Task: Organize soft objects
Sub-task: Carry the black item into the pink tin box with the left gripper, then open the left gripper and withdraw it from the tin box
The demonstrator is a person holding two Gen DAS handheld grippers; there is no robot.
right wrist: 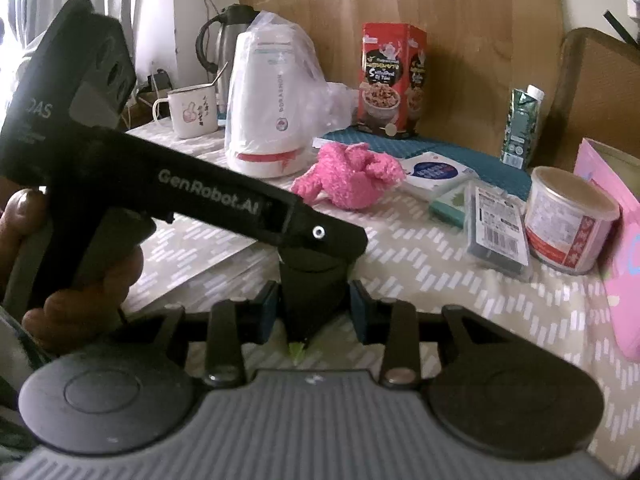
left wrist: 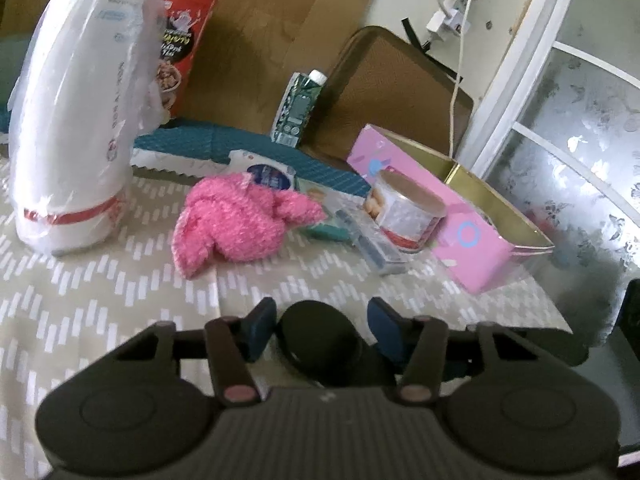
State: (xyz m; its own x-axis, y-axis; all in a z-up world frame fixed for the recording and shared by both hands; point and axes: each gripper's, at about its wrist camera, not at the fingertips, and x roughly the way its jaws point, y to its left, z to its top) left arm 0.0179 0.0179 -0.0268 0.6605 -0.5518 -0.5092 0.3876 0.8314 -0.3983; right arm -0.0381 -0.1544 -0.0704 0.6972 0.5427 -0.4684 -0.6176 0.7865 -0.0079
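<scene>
A small black soft object [right wrist: 310,300] with a bit of green at its lower end sits between the blue pads of my right gripper [right wrist: 314,308], which is shut on it. My left gripper [right wrist: 340,240], held by a hand [right wrist: 80,280], reaches in from the left and meets the same object from above. In the left wrist view the object [left wrist: 320,336] looks round and fills the gap of my left gripper [left wrist: 322,326], whose pads lie against its sides. Farther back on the table a pink fluffy cloth [left wrist: 240,220] [right wrist: 348,180] lies loose. An open pink box [left wrist: 460,232] [right wrist: 624,280] with a gold inside stands to the right.
On the patterned tablecloth [left wrist: 120,300] stand a white kettle in a plastic bag [left wrist: 72,120] [right wrist: 264,112], a red cereal box [right wrist: 392,80], a green carton [left wrist: 298,108], a round tin [left wrist: 408,212] [right wrist: 568,224], flat packets [right wrist: 500,228], a mug [right wrist: 192,112] and a thermos [right wrist: 228,40].
</scene>
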